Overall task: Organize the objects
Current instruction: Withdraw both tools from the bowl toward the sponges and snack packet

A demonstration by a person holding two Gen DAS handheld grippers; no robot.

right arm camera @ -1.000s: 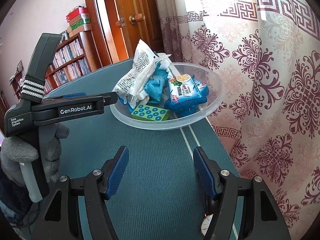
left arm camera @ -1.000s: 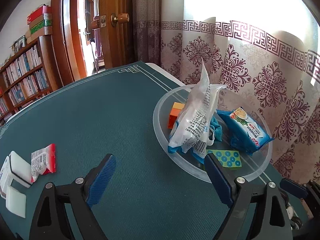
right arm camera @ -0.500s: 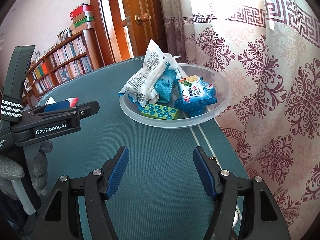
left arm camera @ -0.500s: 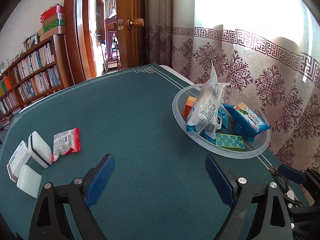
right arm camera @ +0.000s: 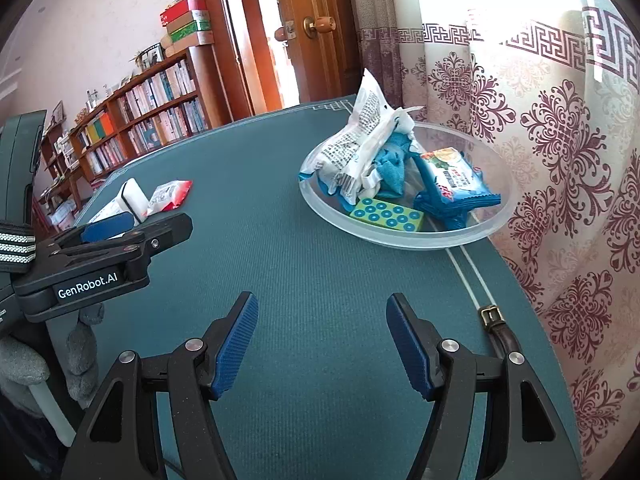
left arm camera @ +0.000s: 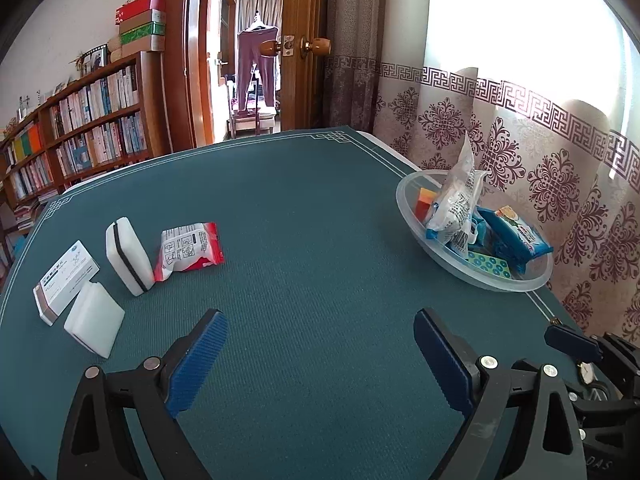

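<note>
A clear plastic bowl (left arm camera: 496, 286) (right arm camera: 404, 242) stands at the table's right edge by the curtain. It holds a white printed packet (right arm camera: 360, 140), a blue snack packet (right arm camera: 452, 184), a blue cloth (right arm camera: 394, 168), a green dotted block (right arm camera: 386, 216) and an orange block (left arm camera: 424, 202). Over on the left lie a red-and-white packet (left arm camera: 188, 248), a black-striped white sponge (left arm camera: 128, 260), a white box (left arm camera: 64, 276) and a white foam block (left arm camera: 94, 320). My left gripper (left arm camera: 320, 344) hovers over bare cloth, jaws opening, nothing between them. My right gripper (right arm camera: 322, 340) is open and holds nothing, short of the bowl.
Dark green cloth covers the table (left arm camera: 304, 208). A leather strap with a buckle (right arm camera: 496, 320) lies near the right edge. A patterned curtain (right arm camera: 560, 160) hangs close behind the bowl. A gloved hand (right arm camera: 24, 360) holds the left gripper (right arm camera: 140, 228). Bookshelves (left arm camera: 80, 128) and a doorway stand beyond.
The left gripper has swung left away from the bowl, bringing the packet, sponge and box into view, and spread slightly wider. The right gripper has drawn back a little from the bowl.
</note>
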